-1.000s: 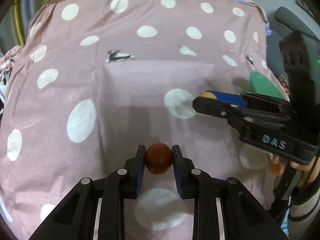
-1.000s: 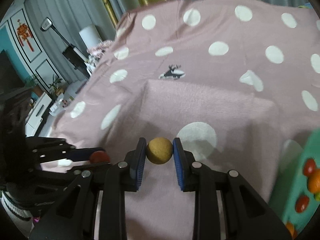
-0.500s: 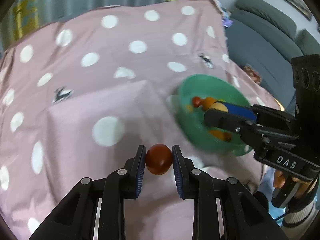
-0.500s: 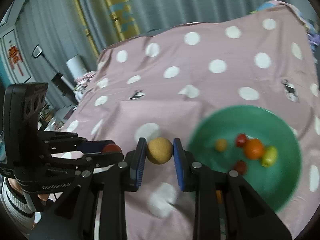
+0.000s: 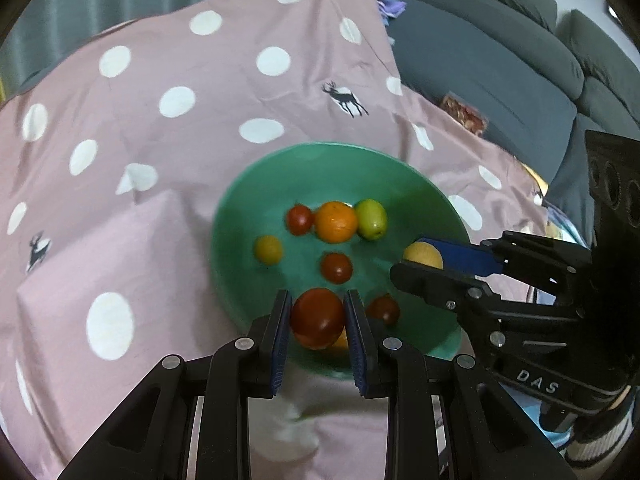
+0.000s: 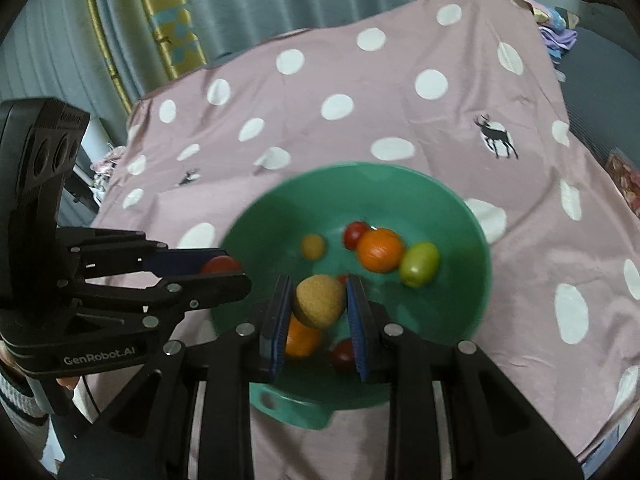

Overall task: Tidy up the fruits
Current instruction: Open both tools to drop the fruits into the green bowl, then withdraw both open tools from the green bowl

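A green bowl [image 5: 248, 200] [image 6: 460, 216] sits on the pink spotted cloth and holds several small fruits: an orange [image 5: 335, 222] [image 6: 379, 250], a green fruit [image 5: 371, 218] [image 6: 418, 264], red tomatoes and a small yellow fruit [image 5: 268, 249]. My left gripper [image 5: 317, 320] is shut on a dark red tomato [image 5: 317, 317] above the bowl's near side. My right gripper [image 6: 319, 304] is shut on a tan round fruit [image 6: 319, 301] [image 5: 423, 255] above the bowl. Each gripper shows in the other's view, left [image 6: 224, 270] and right [image 5: 416, 260].
The pink cloth with white dots [image 5: 180, 100] covers the table and hangs over its edges. A grey sofa [image 5: 500, 52] stands to the right. Curtains [image 6: 240, 4] hang behind. The bowl's handle [image 6: 280, 404] points toward me.
Both grippers have swung right with their fruits, from over bare cloth to above the green bowl, which now lies in the middle of both views.
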Demonstrator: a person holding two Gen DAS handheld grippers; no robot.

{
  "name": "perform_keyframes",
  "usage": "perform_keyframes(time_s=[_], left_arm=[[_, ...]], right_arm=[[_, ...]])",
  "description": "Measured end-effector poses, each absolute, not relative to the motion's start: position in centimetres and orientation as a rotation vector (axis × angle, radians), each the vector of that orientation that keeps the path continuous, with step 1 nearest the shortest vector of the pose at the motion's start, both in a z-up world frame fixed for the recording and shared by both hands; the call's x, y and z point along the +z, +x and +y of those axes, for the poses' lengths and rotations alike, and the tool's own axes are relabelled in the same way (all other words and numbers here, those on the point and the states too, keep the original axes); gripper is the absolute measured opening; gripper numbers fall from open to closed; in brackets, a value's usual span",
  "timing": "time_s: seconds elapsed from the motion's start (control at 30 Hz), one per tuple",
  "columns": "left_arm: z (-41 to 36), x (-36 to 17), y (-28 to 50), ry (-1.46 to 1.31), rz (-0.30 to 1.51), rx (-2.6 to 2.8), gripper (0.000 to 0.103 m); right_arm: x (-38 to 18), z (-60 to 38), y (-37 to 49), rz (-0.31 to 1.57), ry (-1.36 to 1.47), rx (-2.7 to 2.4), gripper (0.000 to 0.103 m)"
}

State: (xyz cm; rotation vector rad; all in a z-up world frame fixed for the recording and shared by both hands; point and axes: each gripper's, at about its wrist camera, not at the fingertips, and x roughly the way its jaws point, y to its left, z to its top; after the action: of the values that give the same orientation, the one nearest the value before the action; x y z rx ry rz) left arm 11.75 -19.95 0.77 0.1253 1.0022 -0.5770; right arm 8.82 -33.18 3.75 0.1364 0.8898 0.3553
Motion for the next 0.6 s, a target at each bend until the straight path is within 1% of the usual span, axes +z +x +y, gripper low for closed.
perform_keyframes(time_s=[0.17, 0.23, 0.27, 0.3, 0.33, 0.37, 0.4, 0.43, 0.47, 0.5, 0.6], left_arm=[[-20.9, 0.3, 11.9, 0.147, 1.012, -0.540, 0.027], [-20.8, 0.5, 11.8, 0.151, 1.009, -0.520, 0.028], [-20.6, 0.8, 11.7, 0.159, 1.006, -0.498, 0.030], [-20.4, 1.1, 11.6, 0.165, 1.000, -0.478, 0.042], [-20.3, 1.4, 11.5, 0.167, 0.996, -0.466, 0.052], [-19.9, 1.8, 11.3, 0.169, 0.984, -0.435, 0.069], [-19.6, 2.2, 11.2, 0.173, 0.972, -0.408, 0.083], [-19.2, 2.7, 10.9, 0.178, 0.958, -0.388, 0.088], [-18.8, 3.3, 10.7, 0.179, 0.949, -0.375, 0.096], [-18.5, 3.7, 10.4, 0.179, 0.944, -0.367, 0.099], [-18.1, 5.2, 9.4, 0.188, 0.915, -0.352, 0.099]], right_arm=[[3.3, -33.9, 8.9, 0.915, 0.107, 0.335, 0.031], [3.5, -33.9, 8.7, 0.915, 0.102, 0.331, 0.039], [3.8, -33.9, 8.5, 0.911, 0.094, 0.326, 0.051], [3.9, -33.9, 8.3, 0.909, 0.085, 0.319, 0.064], [4.3, -33.8, 8.1, 0.903, 0.070, 0.309, 0.068], [4.6, -33.9, 7.8, 0.894, 0.060, 0.304, 0.072], [5.1, -34.0, 7.5, 0.886, 0.049, 0.302, 0.077], [5.6, -34.1, 7.2, 0.880, 0.040, 0.299, 0.081], [6.0, -34.2, 7.1, 0.874, 0.034, 0.293, 0.088], [6.5, -34.5, 6.8, 0.865, 0.023, 0.283, 0.092], [8.0, -35.0, 5.9, 0.850, 0.016, 0.287, 0.095]])
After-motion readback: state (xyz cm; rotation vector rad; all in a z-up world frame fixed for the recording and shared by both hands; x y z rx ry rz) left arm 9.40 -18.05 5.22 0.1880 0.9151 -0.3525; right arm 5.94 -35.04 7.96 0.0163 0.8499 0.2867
